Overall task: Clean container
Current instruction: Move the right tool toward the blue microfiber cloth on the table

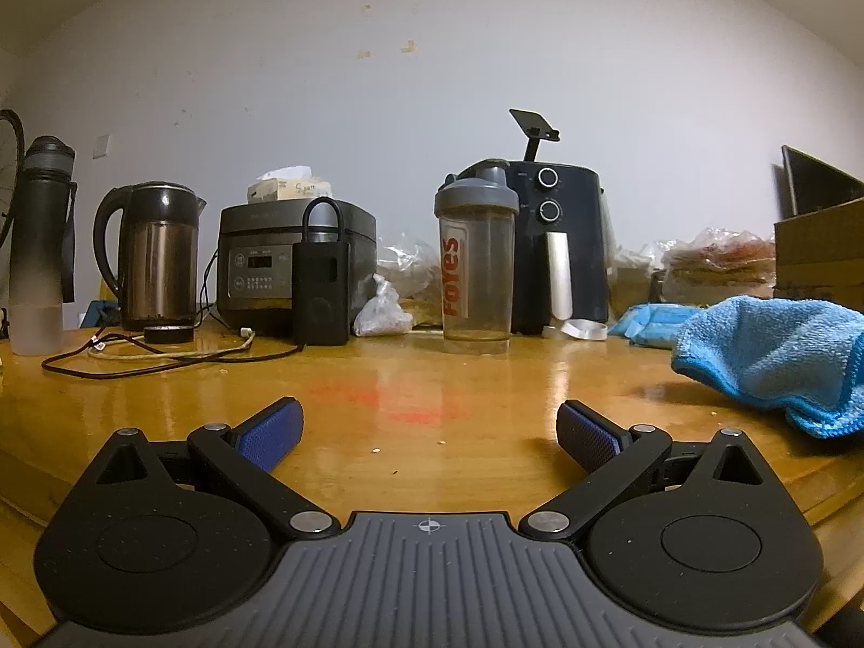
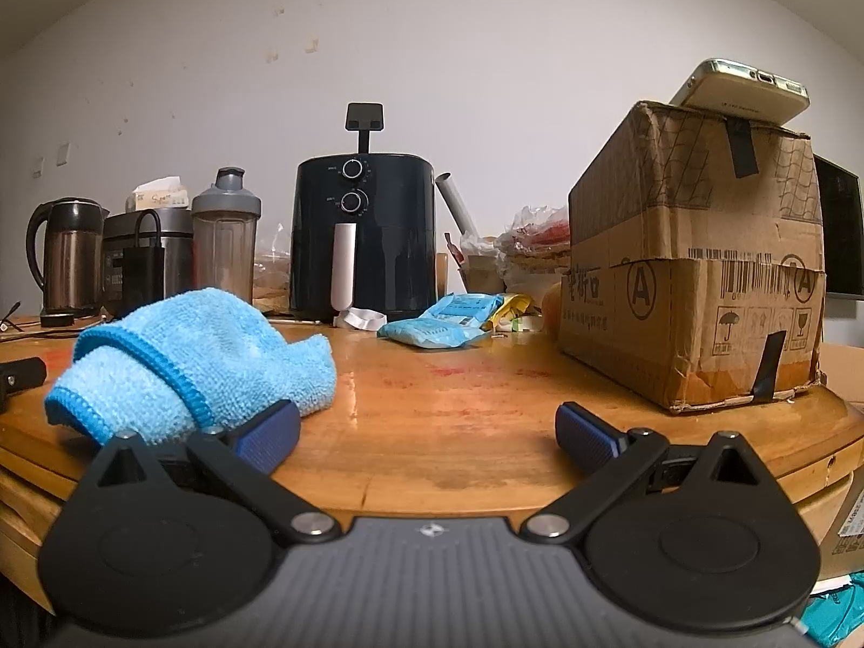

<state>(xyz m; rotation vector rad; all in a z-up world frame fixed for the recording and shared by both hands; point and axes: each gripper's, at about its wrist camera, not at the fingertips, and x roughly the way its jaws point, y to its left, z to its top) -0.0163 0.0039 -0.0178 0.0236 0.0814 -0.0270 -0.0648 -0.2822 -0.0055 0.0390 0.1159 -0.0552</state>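
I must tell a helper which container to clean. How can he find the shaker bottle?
Find the black air fryer at the wall. The shaker bottle stands just left of it: clear, grey lid, red letters.

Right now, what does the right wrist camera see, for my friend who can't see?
An open claw hovers over a wooden table, a crumpled blue cloth by its left finger. Behind stand a black air fryer, a shaker bottle and a cardboard box.

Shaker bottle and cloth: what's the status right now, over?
Left gripper and right gripper open, empty. Shaker bottle upright, lid on, untouched. Blue cloth lying on table. Path clear.
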